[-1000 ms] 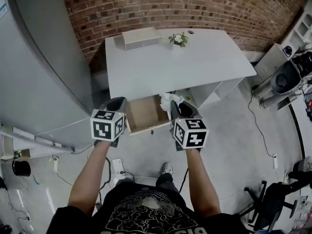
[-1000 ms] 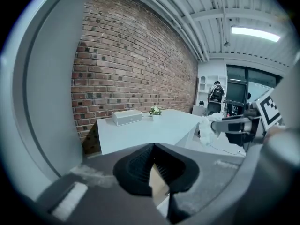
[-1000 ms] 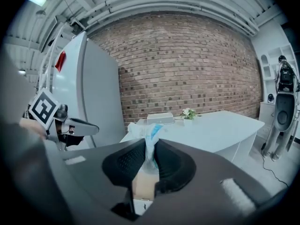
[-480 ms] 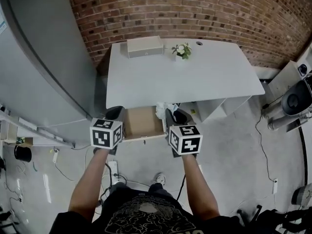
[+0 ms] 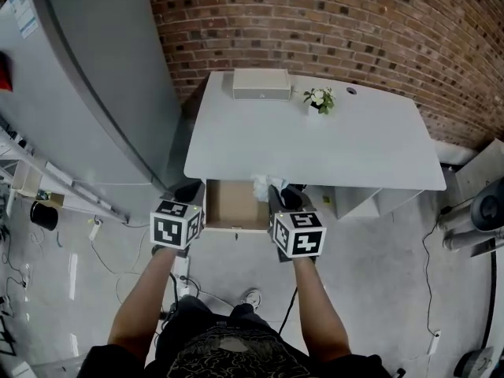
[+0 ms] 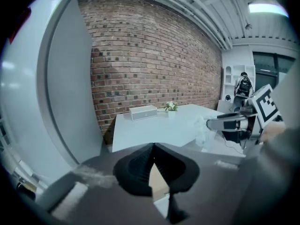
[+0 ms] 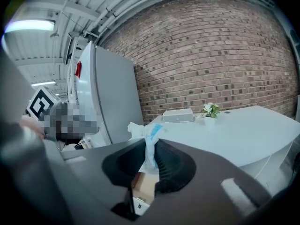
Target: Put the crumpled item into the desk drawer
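Observation:
A white desk [image 5: 315, 144] has its brown drawer [image 5: 231, 205] pulled open at the front. My right gripper [image 5: 277, 192] is shut on the crumpled item [image 5: 263, 185], a white and light blue wad, held over the drawer's right rear corner by the desk edge. In the right gripper view the crumpled item [image 7: 148, 139] sticks up from between the jaws of the right gripper [image 7: 151, 148], with the drawer [image 7: 144, 185] below. My left gripper [image 5: 189, 190] hangs at the drawer's left side. The left gripper [image 6: 153, 147] has its jaws together, holding nothing.
A grey box [image 5: 261, 83] and a small potted plant [image 5: 319, 99] stand at the back of the desk, against the brick wall. A tall grey cabinet [image 5: 94, 77] stands close on the left. Cables and a power strip [image 5: 181, 268] lie on the floor.
The person's view has swung, so the desk now sits squarer in it. The right gripper, still holding the crumpled item, has come from right of the drawer to over its right rear corner.

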Tool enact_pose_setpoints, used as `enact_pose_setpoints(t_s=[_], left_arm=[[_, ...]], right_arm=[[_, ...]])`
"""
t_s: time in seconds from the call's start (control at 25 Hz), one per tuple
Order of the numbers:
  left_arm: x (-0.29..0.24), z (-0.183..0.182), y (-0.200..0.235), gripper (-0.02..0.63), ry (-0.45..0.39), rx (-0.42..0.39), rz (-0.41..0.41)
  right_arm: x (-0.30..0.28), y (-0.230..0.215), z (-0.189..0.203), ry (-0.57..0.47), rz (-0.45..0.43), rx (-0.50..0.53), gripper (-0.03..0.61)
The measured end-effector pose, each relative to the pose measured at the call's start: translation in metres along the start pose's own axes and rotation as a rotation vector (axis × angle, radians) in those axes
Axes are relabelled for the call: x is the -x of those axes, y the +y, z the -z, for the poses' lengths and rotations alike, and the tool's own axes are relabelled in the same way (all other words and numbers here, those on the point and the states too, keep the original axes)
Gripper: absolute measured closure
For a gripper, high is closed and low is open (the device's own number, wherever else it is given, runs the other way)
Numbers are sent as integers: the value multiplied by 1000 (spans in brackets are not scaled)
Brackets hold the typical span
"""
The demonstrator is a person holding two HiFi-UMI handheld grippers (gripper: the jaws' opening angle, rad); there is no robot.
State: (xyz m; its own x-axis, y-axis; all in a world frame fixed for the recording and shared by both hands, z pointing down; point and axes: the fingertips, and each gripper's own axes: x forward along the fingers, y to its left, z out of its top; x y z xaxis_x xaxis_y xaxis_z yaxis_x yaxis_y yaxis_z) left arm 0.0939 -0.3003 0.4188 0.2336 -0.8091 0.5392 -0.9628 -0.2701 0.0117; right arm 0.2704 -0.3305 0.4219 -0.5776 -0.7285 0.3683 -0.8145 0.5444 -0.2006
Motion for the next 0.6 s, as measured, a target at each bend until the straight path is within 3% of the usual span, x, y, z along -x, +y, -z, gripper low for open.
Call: enact_pose_setpoints(t_s=[0.36,0.6], left_arm=[[14,28,34,614,32,48,-34],[-1,49,38,614,58,73,8]], right_arm=[[-31,32,10,33,-50,8,520],[-43,34,37,75,-20,-8,520]])
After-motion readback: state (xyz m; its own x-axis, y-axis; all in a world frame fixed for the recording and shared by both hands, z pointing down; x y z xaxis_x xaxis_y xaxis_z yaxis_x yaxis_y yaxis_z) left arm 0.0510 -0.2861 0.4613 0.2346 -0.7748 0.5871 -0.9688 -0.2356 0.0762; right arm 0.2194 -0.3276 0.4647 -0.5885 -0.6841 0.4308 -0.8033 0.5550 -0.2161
